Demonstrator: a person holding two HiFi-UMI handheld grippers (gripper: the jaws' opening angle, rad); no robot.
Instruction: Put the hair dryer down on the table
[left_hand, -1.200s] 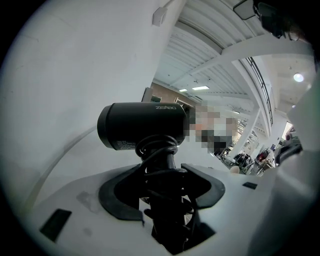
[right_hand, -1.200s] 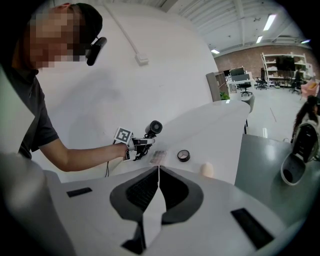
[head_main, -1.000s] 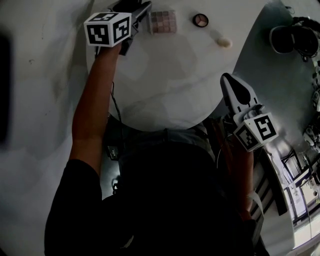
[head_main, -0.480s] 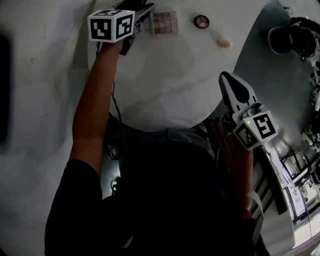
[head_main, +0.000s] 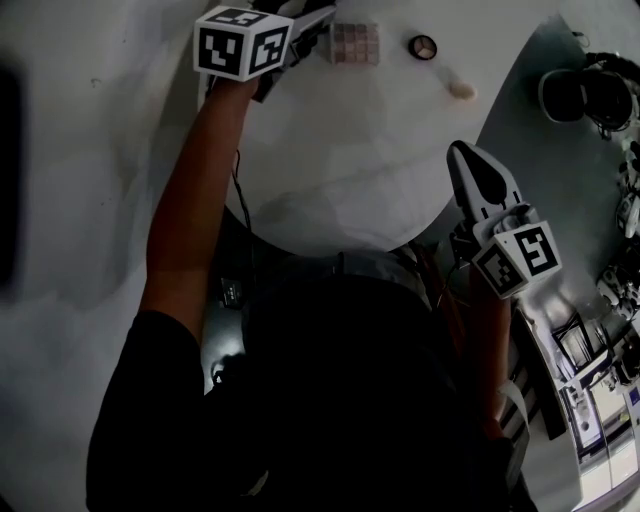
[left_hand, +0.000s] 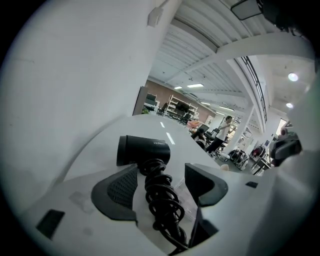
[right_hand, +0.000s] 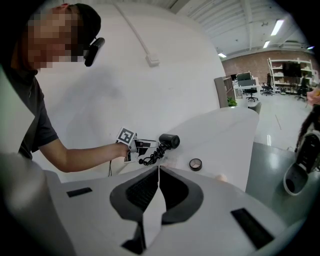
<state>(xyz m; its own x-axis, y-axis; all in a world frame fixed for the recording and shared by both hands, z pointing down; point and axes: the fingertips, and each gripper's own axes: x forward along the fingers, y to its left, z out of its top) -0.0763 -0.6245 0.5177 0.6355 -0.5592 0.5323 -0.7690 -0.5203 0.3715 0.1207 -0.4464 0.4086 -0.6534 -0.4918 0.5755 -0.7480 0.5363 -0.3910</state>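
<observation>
Seen from above, a person leans over a round white surface (head_main: 330, 190) with a claw tool in each hand. Nearest, by the surface's near right rim, the right claw (right_hand: 159, 170) is clenched. Its two dark pads meet along a thin seam with nothing between them.

Farther out on the right side, a small beige oval sponge (head_main: 460, 90) lies by itself. Beyond it, near the far edge, sits a round compact (head_main: 423, 46). Just left of the compact is an eyeshadow palette (head_main: 355, 43) of pinkish squares.

At the far left, the person's bare forearm (head_main: 200, 190) reaches across to the left claw (left_hand: 160, 177). This claw is released: its jaws have just been opening and stand wide apart. The hair dryer's coiled black cord (left_hand: 162, 197) runs between them, and neither pad presses on it.

The black hair dryer (left_hand: 143, 149) itself lies on its side on the surface just past the claw tips. Its barrel lies crosswise to the claw, and the claw does not grip it.
</observation>
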